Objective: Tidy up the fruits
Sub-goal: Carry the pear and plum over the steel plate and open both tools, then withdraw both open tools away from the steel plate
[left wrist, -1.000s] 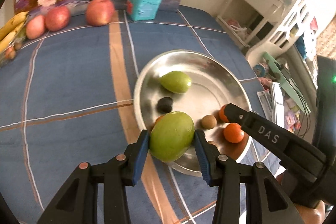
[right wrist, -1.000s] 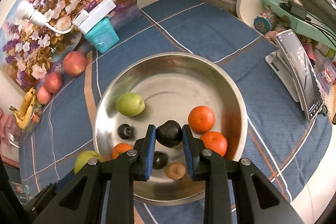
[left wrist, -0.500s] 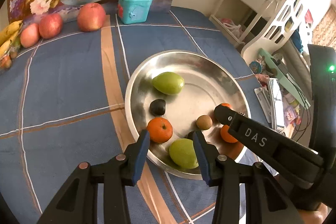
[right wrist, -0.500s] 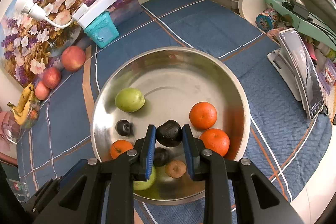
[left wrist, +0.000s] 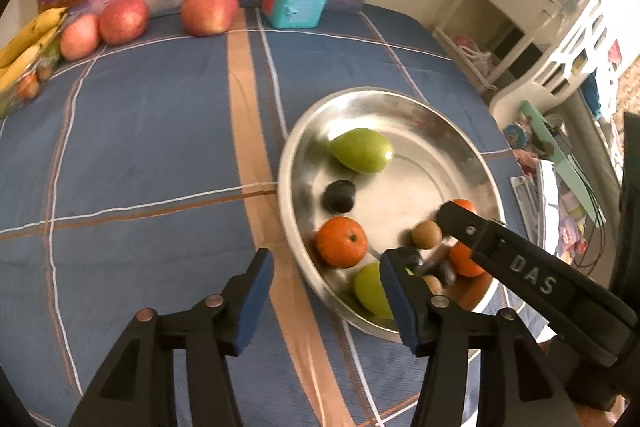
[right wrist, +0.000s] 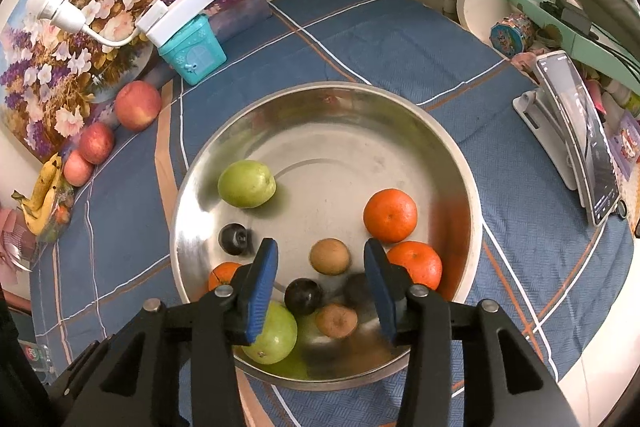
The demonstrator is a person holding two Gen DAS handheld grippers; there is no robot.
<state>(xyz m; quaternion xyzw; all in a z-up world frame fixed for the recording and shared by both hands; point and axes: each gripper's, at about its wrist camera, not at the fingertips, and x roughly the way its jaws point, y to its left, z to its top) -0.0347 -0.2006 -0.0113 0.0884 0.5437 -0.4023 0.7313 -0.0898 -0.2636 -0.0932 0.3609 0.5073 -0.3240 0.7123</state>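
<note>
Covering the worktop [left wrist: 140, 131], blue plaid cloth, steel bowl [right wrist: 400, 131] holding mangoes, oranges, dark fruit, apples [left wrist: 210, 7] by floral painting [right wrist: 80, 27], left tool [left wrist: 326, 291] and right tool [right wrist: 320, 279] both spread, empty

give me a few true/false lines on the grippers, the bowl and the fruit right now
1. Both the left gripper and the right gripper are open and hold nothing. True.
2. The metal bowl holds only oranges. False: it also has green fruits, brown fruits and dark fruits.
3. Three red apples sit on the cloth by the flower painting, outside the bowl. True.
4. The bananas lie inside the bowl. False: they are at the table's edge, past the apples.
5. The teal box has a white power strip on top. True.
</note>
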